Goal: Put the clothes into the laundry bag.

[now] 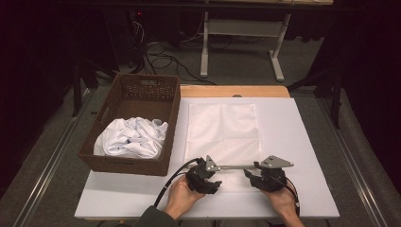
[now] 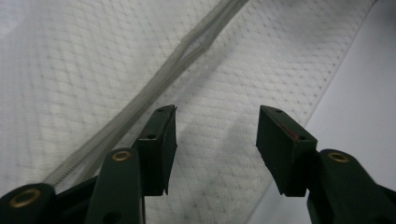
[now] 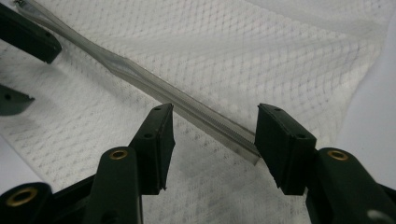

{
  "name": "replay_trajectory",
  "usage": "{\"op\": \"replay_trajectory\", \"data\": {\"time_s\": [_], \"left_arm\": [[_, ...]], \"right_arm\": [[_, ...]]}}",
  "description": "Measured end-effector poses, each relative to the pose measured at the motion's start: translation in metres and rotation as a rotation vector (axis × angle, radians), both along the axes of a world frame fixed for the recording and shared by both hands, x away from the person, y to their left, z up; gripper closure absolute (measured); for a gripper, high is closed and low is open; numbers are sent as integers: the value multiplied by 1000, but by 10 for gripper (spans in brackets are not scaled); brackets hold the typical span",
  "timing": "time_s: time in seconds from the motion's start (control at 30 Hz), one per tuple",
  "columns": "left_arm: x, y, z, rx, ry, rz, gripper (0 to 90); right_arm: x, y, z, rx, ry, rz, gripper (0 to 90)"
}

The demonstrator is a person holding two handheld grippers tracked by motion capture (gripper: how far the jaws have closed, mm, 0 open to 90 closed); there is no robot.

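Hovering over white mesh bag (image 1: 222, 127), left hand-held gripper (image 2: 215, 140) open, zipper (image 2: 140, 112) alongside

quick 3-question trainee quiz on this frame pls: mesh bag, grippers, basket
1. True or false: the right gripper has its jaws clamped shut on the zipper of the mesh bag.
2. What lies in the wicker basket? A) crumpled white cloth B) folded towels C) nothing
3. Near which edge of the mesh bag does the left gripper work: the person's edge or the far edge?

Key:
1. False; the jaws stand open, the zipper running between them.
2. A; white cloth.
3. The person's edge.
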State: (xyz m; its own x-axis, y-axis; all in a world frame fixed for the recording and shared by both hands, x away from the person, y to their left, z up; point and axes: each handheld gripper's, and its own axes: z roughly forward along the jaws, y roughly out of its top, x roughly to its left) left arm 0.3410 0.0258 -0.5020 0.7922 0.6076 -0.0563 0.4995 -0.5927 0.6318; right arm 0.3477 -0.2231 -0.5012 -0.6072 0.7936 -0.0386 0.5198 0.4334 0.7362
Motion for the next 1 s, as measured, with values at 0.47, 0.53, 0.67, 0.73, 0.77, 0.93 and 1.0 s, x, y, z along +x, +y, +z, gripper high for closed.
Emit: {"op": "replay_trajectory", "data": {"time_s": [0.47,0.53,0.67,0.73,0.77,0.93,1.0], "left_arm": [[1,-1,-7,8,-29,3,438],[0,0,-7,4,-33,4,438],[0,0,-8,0,-36,5,437],[0,0,-8,0,-37,5,437],[0,0,-8,1,-37,5,437],[0,0,-8,-1,-39,8,438],[0,0,-8,-1,-38,8,437]], "right_arm": [[9,19,6,-79,25,3,421],[11,23,5,-83,29,21,423],[14,31,4,-101,40,52,434],[16,36,4,-101,37,54,438],[17,38,4,-96,35,58,441],[24,47,3,-105,43,65,467],[27,48,3,-90,36,54,480]]}}
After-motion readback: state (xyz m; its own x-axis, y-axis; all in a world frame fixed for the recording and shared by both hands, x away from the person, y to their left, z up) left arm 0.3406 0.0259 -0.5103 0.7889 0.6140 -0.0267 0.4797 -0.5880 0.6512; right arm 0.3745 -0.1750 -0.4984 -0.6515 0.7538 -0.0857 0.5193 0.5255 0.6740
